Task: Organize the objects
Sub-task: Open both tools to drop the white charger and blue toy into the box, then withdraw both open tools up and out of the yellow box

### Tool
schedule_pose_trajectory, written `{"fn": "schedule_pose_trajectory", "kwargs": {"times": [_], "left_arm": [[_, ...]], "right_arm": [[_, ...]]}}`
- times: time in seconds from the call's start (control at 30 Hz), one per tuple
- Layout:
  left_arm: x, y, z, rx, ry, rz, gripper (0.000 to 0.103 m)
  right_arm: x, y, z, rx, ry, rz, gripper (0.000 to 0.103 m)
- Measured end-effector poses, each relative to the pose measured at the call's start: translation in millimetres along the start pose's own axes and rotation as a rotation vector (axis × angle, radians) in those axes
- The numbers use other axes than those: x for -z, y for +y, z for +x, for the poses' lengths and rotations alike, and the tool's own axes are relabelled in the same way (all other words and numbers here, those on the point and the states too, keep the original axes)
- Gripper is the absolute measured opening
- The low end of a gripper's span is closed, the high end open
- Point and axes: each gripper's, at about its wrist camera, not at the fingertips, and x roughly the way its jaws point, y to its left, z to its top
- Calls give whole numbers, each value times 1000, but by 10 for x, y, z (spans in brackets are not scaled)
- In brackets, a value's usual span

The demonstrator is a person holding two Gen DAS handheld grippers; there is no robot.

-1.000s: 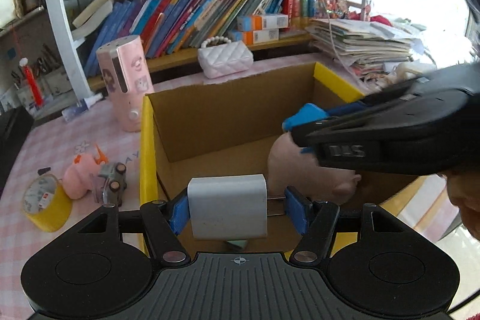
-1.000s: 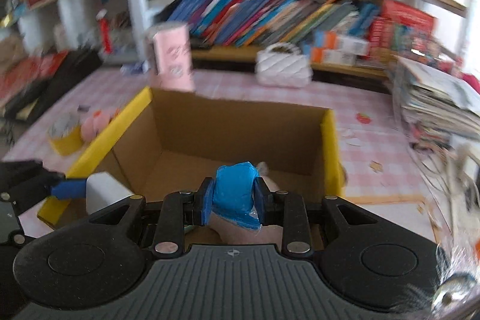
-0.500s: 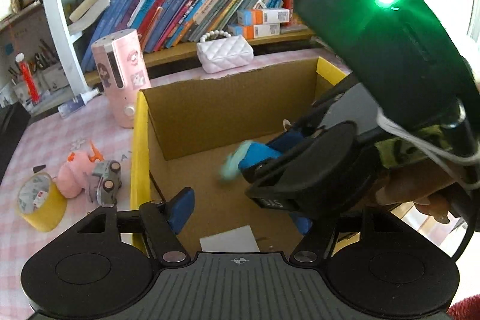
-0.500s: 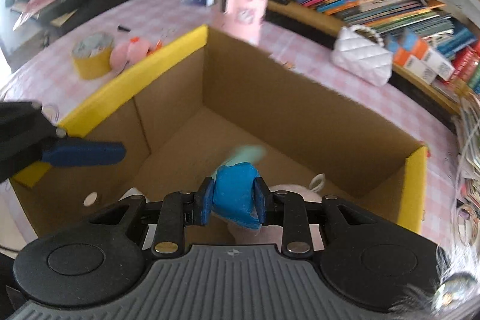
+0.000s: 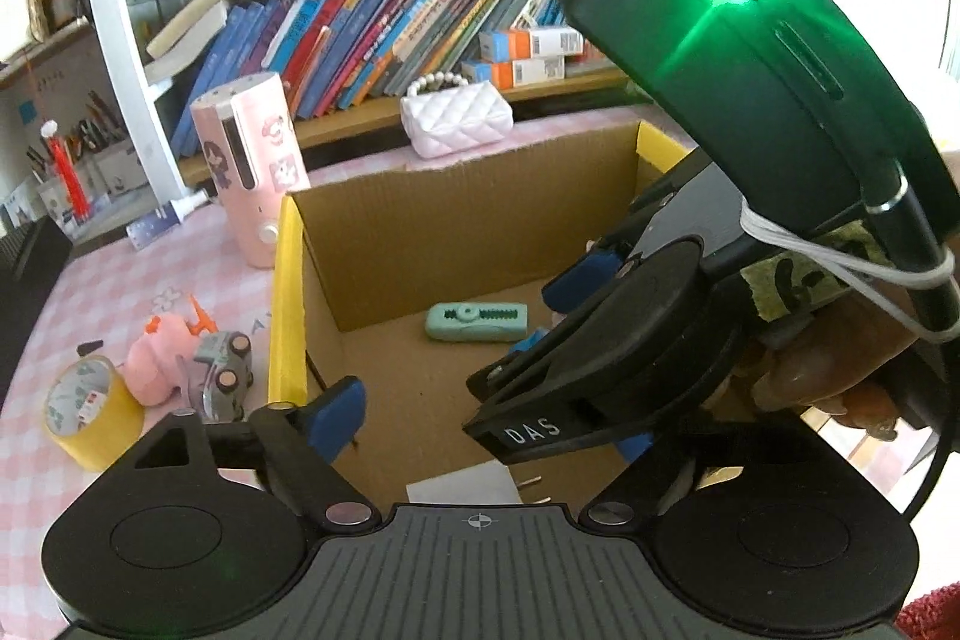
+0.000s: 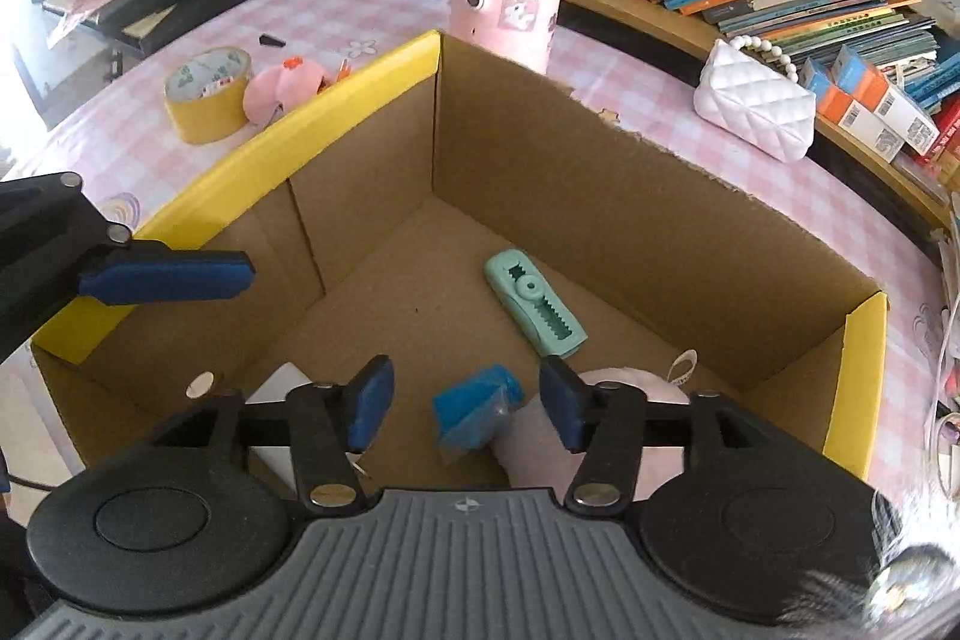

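Observation:
An open cardboard box (image 5: pixel 288 310) (image 6: pixel 300 142) with yellow-taped rims holds a mint green gadget (image 5: pixel 477 323) (image 6: pixel 534 304), a white charger (image 5: pixel 462 484) (image 6: pixel 282 388) and a pink plush (image 6: pixel 606 400). My left gripper (image 5: pixel 486 430) hovers over the box's near corner, its jaws opening with nothing between them, and the charger lies below on the box floor. My right gripper (image 6: pixel 468 403) (image 5: pixel 555 310) reaches into the box from the right. Its jaws are opening, and a blue block (image 6: pixel 474 412) sits loose between them, touching neither pad.
On the pink checked table left of the box stand a yellow tape roll (image 5: pixel 90 418) (image 6: pixel 207 94), a pink toy (image 5: pixel 159 358) and a small toy car (image 5: pixel 222 370). A pink cylinder (image 5: pixel 252 172) and a white quilted purse (image 5: pixel 456 124) sit behind, before bookshelves.
My left gripper let go of the white charger, which dropped to the box floor. My right gripper came over the box, tipped downward and opened off the blue block. The mint gadget landed inside.

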Motion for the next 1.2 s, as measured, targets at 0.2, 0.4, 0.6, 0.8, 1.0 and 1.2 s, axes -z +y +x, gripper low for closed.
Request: {"fn": "schedule_pose_trajectory", "kwargs": {"times": [0.2,0.4,0.6,0.8,1.0,1.2], "left_arm": [[1,-9,-169,7,-70,16,93],[24,2,-386,9,-131,12,94],[77,91,-638,6,-186,-15,97],[169,122,-815,5,-228,12,98],[308,174,-939,47,-235,11,98],[496,254,-995,64,-193,2,98]], "right_arm": [[64,-9,-196,29,-106,37,61],[169,2,-544,56,-220,151,64],[381,49,-916,141,-334,299,68],[680,145,-1258,254,-418,494,69],[1017,418,-1422,427,-447,588,71],[1285,630,-1409,506,-376,663,73]]}}
